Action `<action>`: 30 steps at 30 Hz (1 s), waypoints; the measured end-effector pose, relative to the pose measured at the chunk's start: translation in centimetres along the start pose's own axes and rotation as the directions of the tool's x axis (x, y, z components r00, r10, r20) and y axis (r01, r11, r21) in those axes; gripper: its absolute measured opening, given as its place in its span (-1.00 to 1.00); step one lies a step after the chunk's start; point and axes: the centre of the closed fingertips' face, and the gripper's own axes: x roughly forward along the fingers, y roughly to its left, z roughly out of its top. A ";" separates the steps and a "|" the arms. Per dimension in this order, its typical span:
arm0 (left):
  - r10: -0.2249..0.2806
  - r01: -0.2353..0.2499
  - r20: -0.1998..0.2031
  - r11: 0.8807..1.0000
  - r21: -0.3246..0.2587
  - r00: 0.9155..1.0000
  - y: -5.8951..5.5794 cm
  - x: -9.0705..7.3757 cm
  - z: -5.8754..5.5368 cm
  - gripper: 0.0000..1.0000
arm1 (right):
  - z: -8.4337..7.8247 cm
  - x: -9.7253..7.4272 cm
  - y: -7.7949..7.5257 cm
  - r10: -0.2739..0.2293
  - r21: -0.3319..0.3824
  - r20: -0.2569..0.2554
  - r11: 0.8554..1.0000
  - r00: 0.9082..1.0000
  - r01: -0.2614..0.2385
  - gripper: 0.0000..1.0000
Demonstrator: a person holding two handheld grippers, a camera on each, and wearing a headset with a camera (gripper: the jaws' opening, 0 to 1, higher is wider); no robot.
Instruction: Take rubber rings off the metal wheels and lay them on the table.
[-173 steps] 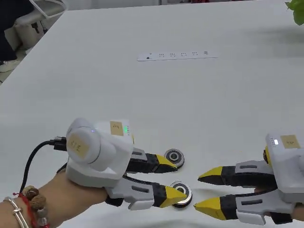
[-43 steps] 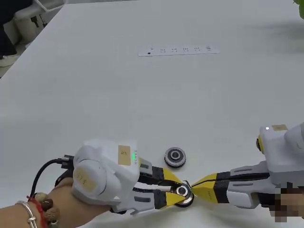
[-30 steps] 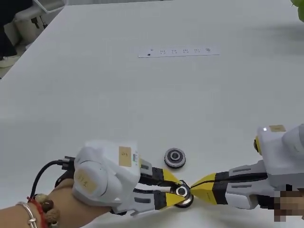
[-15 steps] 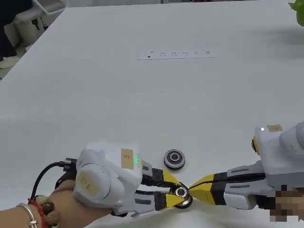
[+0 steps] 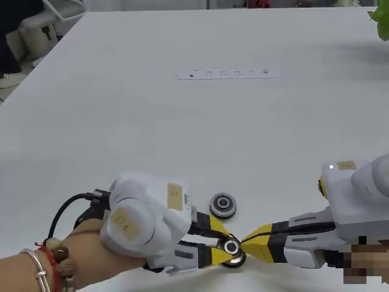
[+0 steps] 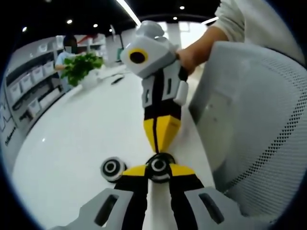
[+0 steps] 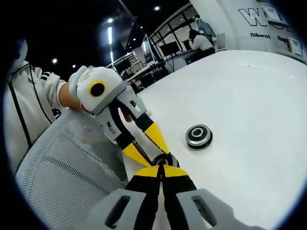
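Your table (image 5: 182, 134) looks smooth and white with a soft sheen. Lower centre, the nearer wheel (image 5: 233, 248) and farther wheel (image 5: 223, 205) show polished metal ringed in dull black rubber. Your left gripper (image 5: 224, 245) wears glossy white plastic, matt yellow tips.

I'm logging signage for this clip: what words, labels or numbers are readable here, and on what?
"Diligent": small wall lettering, right gripper view.
Large wall letters: start "W", rest unclear.
Tan sticker on the left hand-held gripper: blurred.
Tan sticker on the right hand-held gripper: blurred.
Power strip markings: too small.
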 end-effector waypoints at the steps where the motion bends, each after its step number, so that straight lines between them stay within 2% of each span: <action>1: -0.001 0.001 0.001 1.000 -0.004 1.000 0.0 -0.2 0.1 -0.56 | 0.0 0.0 0.0 0.000 -0.002 -0.001 1.000 1.000 0.000 -1.00; 3: -0.002 0.002 0.013 1.000 -0.027 1.000 0.1 -0.8 0.4 -0.45 | 0.2 -0.1 0.1 0.002 -0.003 0.004 1.000 1.000 -0.002 -1.00; 7: 0.000 0.001 0.025 0.999 -0.045 1.000 0.3 -2.2 0.8 -0.39 | 0.7 -0.4 0.1 -0.004 -0.009 0.009 1.000 1.000 0.004 -1.00; 9: -0.001 0.004 0.041 0.997 -0.083 0.999 0.4 -2.9 1.2 -0.28 | 0.8 -0.5 0.2 -0.004 -0.002 0.014 1.000 1.000 0.004 -1.00; 12: 0.004 0.002 0.057 0.995 -0.100 0.998 0.3 -4.2 1.7 -0.08 | 0.9 -0.8 0.5 -0.012 -0.017 0.008 1.000 1.000 0.012 -1.00; 16: 0.041 -0.028 0.098 0.991 -0.127 0.994 0.6 -5.9 2.3 0.08 | 0.8 -1.6 1.2 -0.017 -0.018 0.007 1.000 1.000 0.017 -1.00; 20: 0.076 -0.058 0.114 0.987 -0.150 0.991 0.9 -7.4 2.4 0.28 | 0.8 -2.4 1.8 -0.028 -0.030 0.003 0.999 1.000 0.028 -1.00; 23: 0.096 -0.073 0.137 0.984 -0.160 0.986 0.9 -8.7 2.7 0.35 | 0.9 -3.1 1.8 -0.039 -0.033 0.002 0.999 0.999 0.039 -1.00; 30: 0.135 -0.114 0.128 0.981 -0.160 0.983 0.7 -10.8 2.2 0.51 | 1.5 -4.5 2.4 -0.061 -0.041 0.014 0.997 0.998 0.061 -1.00</action>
